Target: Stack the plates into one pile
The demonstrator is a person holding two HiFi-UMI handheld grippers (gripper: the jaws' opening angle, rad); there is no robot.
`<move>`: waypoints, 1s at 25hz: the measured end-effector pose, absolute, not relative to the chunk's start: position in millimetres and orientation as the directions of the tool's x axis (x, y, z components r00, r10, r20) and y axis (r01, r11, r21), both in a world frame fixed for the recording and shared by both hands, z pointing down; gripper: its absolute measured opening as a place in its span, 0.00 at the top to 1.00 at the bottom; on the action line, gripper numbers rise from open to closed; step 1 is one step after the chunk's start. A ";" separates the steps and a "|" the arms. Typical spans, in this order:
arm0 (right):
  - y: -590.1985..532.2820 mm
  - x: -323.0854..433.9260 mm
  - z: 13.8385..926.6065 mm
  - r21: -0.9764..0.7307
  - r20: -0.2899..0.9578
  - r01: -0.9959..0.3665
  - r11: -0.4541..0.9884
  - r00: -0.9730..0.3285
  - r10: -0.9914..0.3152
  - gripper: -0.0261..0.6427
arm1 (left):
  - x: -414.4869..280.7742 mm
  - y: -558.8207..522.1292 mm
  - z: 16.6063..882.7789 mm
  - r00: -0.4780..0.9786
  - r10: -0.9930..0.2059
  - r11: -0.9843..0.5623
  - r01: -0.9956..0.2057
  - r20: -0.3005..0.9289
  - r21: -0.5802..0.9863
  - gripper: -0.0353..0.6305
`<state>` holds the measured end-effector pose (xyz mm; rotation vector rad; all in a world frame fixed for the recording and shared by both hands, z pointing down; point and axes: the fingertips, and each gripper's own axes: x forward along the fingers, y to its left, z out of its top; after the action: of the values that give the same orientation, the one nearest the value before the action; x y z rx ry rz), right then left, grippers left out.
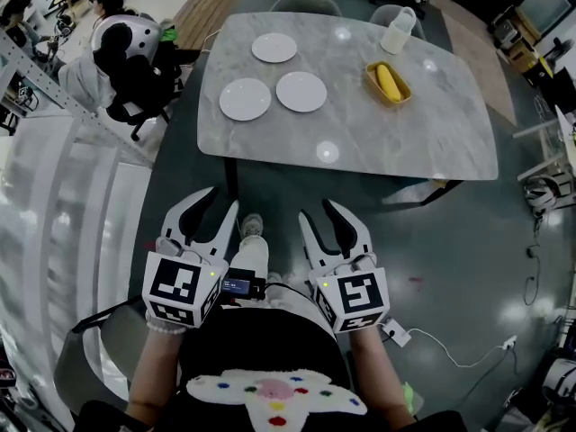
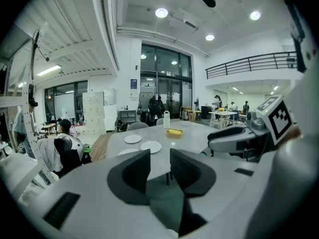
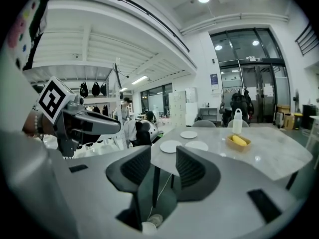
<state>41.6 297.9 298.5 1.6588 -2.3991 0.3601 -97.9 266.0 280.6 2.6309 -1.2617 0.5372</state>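
Three unstacked plates (image 1: 301, 91) (left tongs (image 1: 221, 198) empty)

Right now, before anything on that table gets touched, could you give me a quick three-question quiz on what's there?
1. How many white plates lie on the marble table?
2. True or false: the white plates already sit in one pile.
3. What lies in the yellow tray? A: a banana. B: a spoon. C: a cup.

Key
1. Three.
2. False: each lies flat on its own, apart from the others.
3. A.
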 end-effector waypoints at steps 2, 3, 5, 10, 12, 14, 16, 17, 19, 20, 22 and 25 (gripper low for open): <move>286.0 42.3 299.1 -0.084 0.306 -0.938 0.335 -0.345 -0.887 0.75 | -97.0 253.1 282.7 0.580 -0.712 -0.630 -0.777 0.396 0.007 0.76; 279.7 42.5 299.6 -0.085 0.309 -0.939 0.332 -0.342 -0.888 0.75 | -96.8 246.4 284.0 0.582 -0.709 -0.631 -0.775 0.398 0.010 0.76; 266.4 42.6 300.2 -0.086 0.315 -0.941 0.329 -0.339 -0.887 0.75 | -96.5 232.5 285.5 0.587 -0.704 -0.634 -0.773 0.401 0.018 0.76; 232.0 42.1 299.5 -0.079 0.334 -0.942 0.327 -0.334 -0.882 0.75 | -94.1 196.1 285.6 0.605 -0.690 -0.644 -0.764 0.398 0.044 0.76; 217.8 42.0 299.3 -0.080 0.340 -0.943 0.322 -0.329 -0.881 0.75 | -92.8 181.1 286.7 0.614 -0.678 -0.652 -0.756 0.405 0.055 0.76; 203.8 41.6 299.5 -0.081 0.349 -0.946 0.313 -0.322 -0.880 0.75 | -92.0 165.6 288.3 0.623 -0.662 -0.662 -0.747 0.416 0.065 0.76; 189.7 40.7 300.6 -0.080 0.359 -0.949 0.304 -0.312 -0.880 0.75 | -91.8 149.9 290.0 0.633 -0.650 -0.671 -0.738 0.420 0.074 0.76; 182.5 39.9 300.9 -0.079 0.363 -0.951 0.300 -0.308 -0.879 0.75 | -91.9 142.0 290.6 0.638 -0.646 -0.675 -0.734 0.419 0.076 0.76; 167.7 38.4 300.7 -0.075 0.368 -0.953 0.294 -0.300 -0.880 0.75 | -91.7 126.4 291.4 0.646 -0.639 -0.683 -0.726 0.418 0.078 0.76; 160.7 38.0 301.2 -0.075 0.371 -0.954 0.289 -0.296 -0.880 0.75 | -91.2 118.9 291.7 0.650 -0.635 -0.687 -0.722 0.417 0.080 0.76; 147.0 37.5 301.1 -0.075 0.375 -0.957 0.281 -0.288 -0.881 0.75 | -90.1 104.6 291.9 0.659 -0.626 -0.694 -0.714 0.417 0.086 0.76; 125.5 36.3 296.7 -0.070 0.374 -0.961 0.268 -0.274 -0.886 0.75 | -89.0 82.3 289.6 0.672 -0.614 -0.706 -0.702 0.413 0.093 0.76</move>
<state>36.3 125.5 296.7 1.7073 -2.2801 0.4139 -89.0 82.3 289.6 2.6429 -1.0598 0.5209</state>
